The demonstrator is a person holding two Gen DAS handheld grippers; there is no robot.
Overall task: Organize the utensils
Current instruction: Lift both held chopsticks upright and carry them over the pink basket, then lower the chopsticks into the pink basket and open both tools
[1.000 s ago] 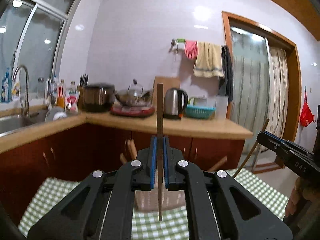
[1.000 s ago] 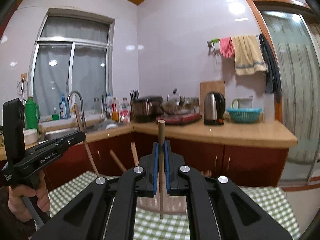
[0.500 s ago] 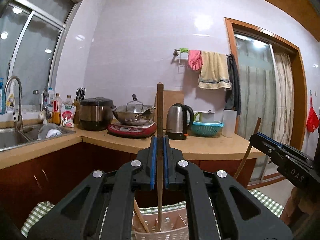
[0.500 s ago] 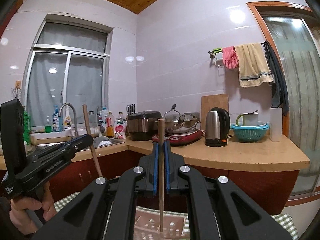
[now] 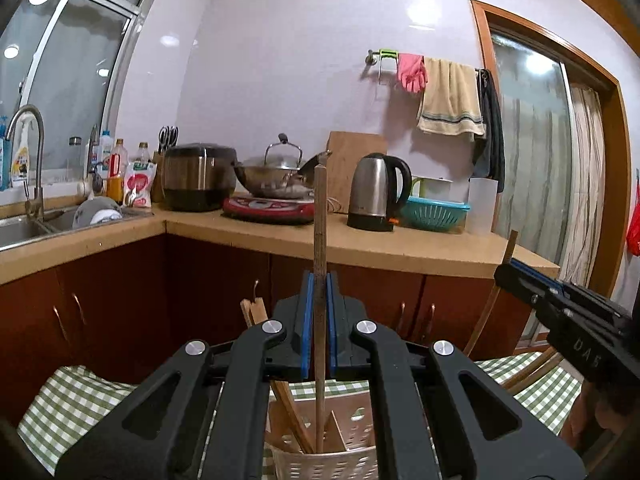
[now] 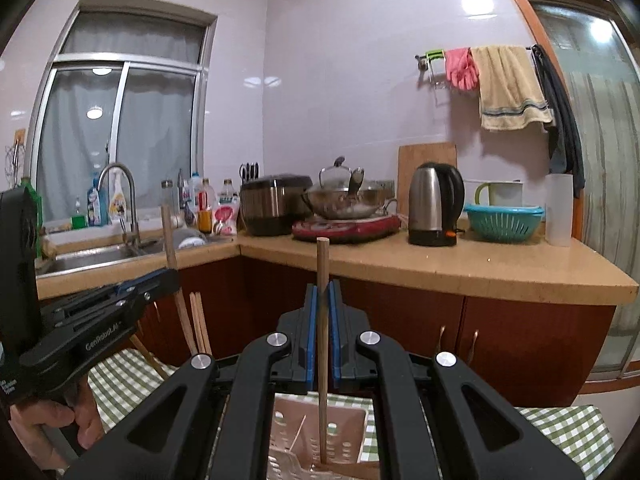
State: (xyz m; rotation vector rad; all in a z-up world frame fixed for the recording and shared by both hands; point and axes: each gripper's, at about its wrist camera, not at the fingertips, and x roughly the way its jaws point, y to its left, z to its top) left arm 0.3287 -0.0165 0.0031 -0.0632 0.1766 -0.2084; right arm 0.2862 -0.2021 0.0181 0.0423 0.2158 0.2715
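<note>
Chopsticks, one upright in each closed set of jaws, left gripper [image 5: 319, 320] and right gripper [image 6: 323, 328], hang tips-down into the white slotted holder [image 5: 324, 462] at bottom centre on the checked desk [image 5: 72, 404].

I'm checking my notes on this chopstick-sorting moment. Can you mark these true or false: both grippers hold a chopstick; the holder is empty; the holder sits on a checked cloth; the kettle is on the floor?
1. Both the left gripper and the right gripper are shut on a chopstick. True.
2. The utensil holder is empty. False: wooden sticks already stand in it.
3. The holder sits on a green checked cloth. True.
4. The kettle is on the floor. False: it stands on the counter.
</note>
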